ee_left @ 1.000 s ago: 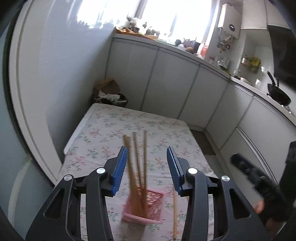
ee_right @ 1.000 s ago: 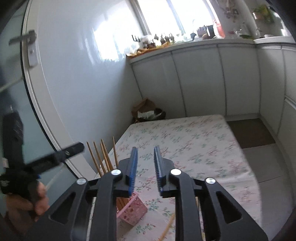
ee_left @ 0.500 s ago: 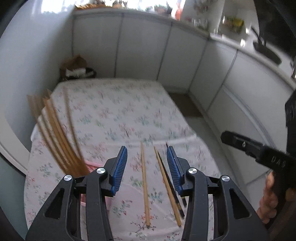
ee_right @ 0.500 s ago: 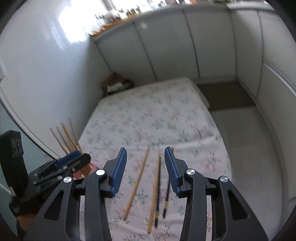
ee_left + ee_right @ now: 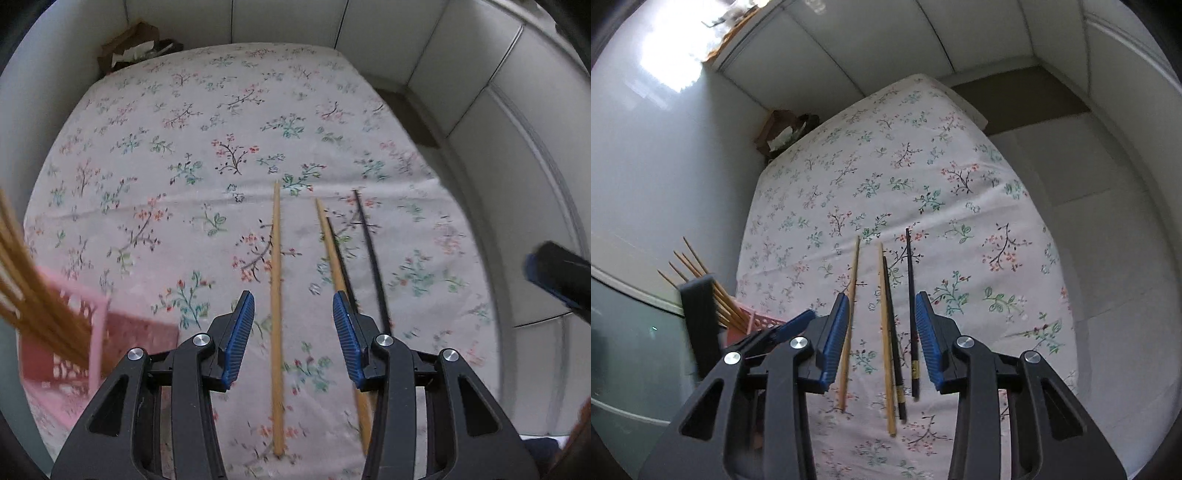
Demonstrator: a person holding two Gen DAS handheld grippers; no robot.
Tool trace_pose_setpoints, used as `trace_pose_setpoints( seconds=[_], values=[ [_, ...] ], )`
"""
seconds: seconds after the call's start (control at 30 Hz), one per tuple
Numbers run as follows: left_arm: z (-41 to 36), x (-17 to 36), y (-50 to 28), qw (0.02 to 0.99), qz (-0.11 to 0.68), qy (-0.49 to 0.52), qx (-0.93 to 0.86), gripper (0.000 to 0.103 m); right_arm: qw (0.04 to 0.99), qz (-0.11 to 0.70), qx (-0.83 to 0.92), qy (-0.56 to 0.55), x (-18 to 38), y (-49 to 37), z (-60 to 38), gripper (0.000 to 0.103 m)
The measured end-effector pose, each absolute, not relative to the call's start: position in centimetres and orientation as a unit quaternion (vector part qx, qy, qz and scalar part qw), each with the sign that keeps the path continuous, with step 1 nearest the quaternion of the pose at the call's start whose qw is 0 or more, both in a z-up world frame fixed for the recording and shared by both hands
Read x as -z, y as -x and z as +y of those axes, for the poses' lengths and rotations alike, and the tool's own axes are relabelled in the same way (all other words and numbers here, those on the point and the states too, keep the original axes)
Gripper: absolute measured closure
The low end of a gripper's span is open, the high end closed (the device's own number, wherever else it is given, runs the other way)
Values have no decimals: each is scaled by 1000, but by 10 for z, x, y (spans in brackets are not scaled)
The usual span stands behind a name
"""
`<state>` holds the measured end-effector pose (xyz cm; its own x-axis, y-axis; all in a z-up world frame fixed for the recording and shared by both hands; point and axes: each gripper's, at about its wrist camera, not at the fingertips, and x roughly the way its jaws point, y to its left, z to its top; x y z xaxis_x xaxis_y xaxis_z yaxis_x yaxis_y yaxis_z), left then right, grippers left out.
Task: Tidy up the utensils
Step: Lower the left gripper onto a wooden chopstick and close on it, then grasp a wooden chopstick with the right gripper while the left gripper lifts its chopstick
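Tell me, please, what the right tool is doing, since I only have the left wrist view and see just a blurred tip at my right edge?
Observer: The right tool hangs over the loose chopsticks. Its jaws have just been closing a little and press on nothing.
Operator: The left tool hides the black chopsticks' near ends from me. Where do they stop?
Observer: The left black chopstick lies against a wooden chopstick and ends just short of it. The right black chopstick ends shorter still.
Operator: And the pink basket, which is blurred for me?
Observer: The pink basket holds several standing chopsticks, leaning toward the wall with their tips fanned apart.
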<state>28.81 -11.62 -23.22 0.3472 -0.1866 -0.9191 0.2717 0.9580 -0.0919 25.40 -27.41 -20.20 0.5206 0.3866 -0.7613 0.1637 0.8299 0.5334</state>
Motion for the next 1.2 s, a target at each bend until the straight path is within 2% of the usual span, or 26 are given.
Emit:
trace_pose_setpoints(
  seconds=[0.1, 0.13, 0.17, 0.33, 0.43, 0.53, 0.7, 0.93, 1.2],
  values=[
    [-123, 246, -298, 815, 561, -57, 132, 66, 823, 488, -67, -281, 204, -254, -273, 66],
    [-123, 250, -302, 812, 566, -59, 129, 76, 822, 490, -69, -282, 204, -254, -272, 66],
    [-123, 254, -304, 811, 569, -63, 123, 79, 821, 492, -71, -283, 205, -255, -272, 66],
    [-131, 271, -313, 805, 574, -97, 113, 84, 822, 492, -64, -279, 207, -257, -275, 66],
    [-133, 272, -314, 808, 568, -95, 124, 97, 823, 496, -61, -271, 211, -259, -273, 66],
    [-131, 264, -311, 817, 559, -74, 123, 97, 820, 508, -57, -256, 218, -263, -270, 66],
    [-127, 215, -287, 849, 501, -29, 167, 97, 820, 520, -66, -229, 225, -266, -259, 74],
    [-99, 160, -258, 874, 442, 35, 200, 97, 796, 561, -121, -195, 250, -277, -215, 79],
    [-73, 118, -231, 900, 375, 52, 216, 97, 784, 599, -114, -117, 284, -298, -166, 82]
  ],
)
